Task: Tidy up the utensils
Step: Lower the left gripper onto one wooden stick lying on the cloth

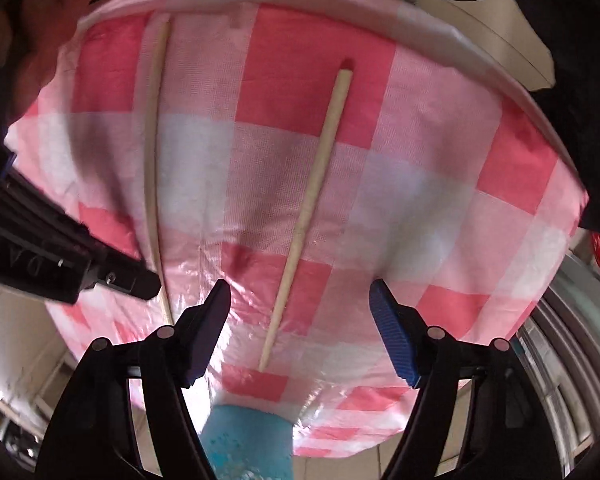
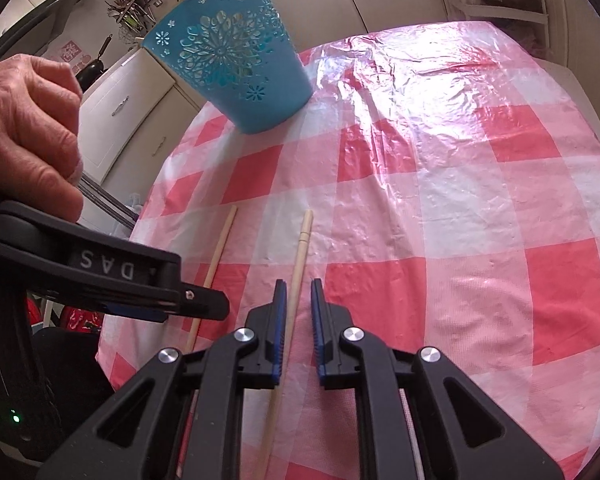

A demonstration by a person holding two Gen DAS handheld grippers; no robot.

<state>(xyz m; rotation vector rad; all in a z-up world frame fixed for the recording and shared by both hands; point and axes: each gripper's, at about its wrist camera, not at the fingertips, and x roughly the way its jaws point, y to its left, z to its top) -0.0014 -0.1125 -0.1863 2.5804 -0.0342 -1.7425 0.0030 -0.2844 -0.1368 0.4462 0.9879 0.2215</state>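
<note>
two wooden chopsticks lie flat on the counter (image 2: pixel 460 184), roughly parallel and apart from each other. right wrist view: one chopstick (image 2: pixel 296 280) runs lengthwise into the gap of the right gripper (image 2: pixel 299 284), close against the left finger's blue pad; the fingers (image 2: pixel 318 312) stand nearly closed with only a narrow slot, and the right pad looks clear of the stick, so cannot tell if it is pinched. the second chopstick (image 2: pixel 216 264) lies left of those fingers, its near part covered by the left gripper's body. left wrist view: the left gripper (image 1: pixel 300 300) points steeply down with fingers (image 1: pixel 392 340) wide apart and empty; one chopstick (image 1: pixel 312 208) lies on the cloth ahead of the gap, nearer the left pad, untouched. the other chopstick (image 1: pixel 154 152) lies left of the fingers, its near end under the right gripper's tip. a blue cut-out utensil cup (image 2: pixel 232 56) stands upright beyond the right fingers, left of centre. pink-and-white checked plastic cloth (image 1: pixel 440 160) covers the counter. a hand (image 2: pixel 24 128) grips the left tool.
</note>
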